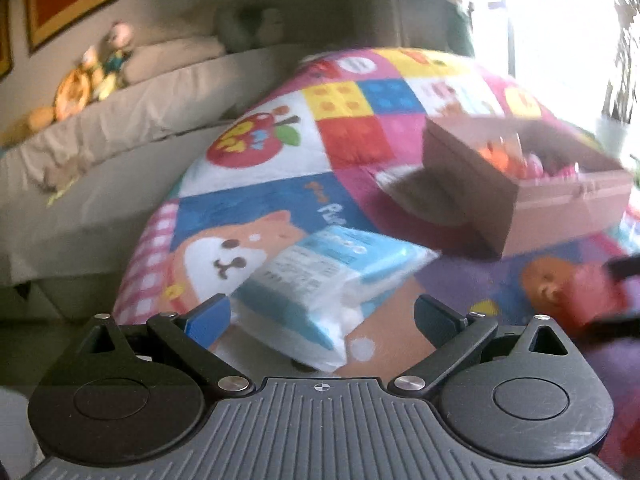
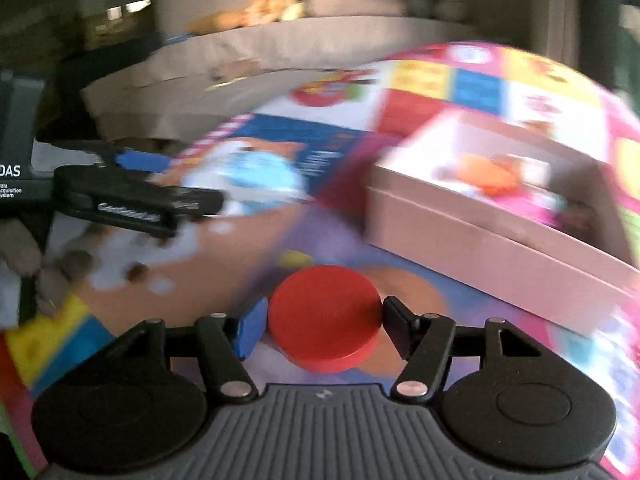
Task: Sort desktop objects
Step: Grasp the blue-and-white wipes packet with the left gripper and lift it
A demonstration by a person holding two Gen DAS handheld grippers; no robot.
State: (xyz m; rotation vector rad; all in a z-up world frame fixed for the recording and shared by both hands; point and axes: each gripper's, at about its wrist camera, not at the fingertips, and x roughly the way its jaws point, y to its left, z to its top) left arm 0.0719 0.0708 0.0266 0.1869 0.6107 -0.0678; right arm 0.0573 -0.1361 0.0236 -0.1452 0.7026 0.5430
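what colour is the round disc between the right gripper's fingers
Solid red. The disc shows best in the right wrist view, between the right gripper.

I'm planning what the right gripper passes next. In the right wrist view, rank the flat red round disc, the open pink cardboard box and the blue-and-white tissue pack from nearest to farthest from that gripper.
1. Flat red round disc: between the fingers of the right gripper.
2. Open pink cardboard box: ahead, to the right.
3. Blue-and-white tissue pack: farther ahead, to the left, by the other gripper.
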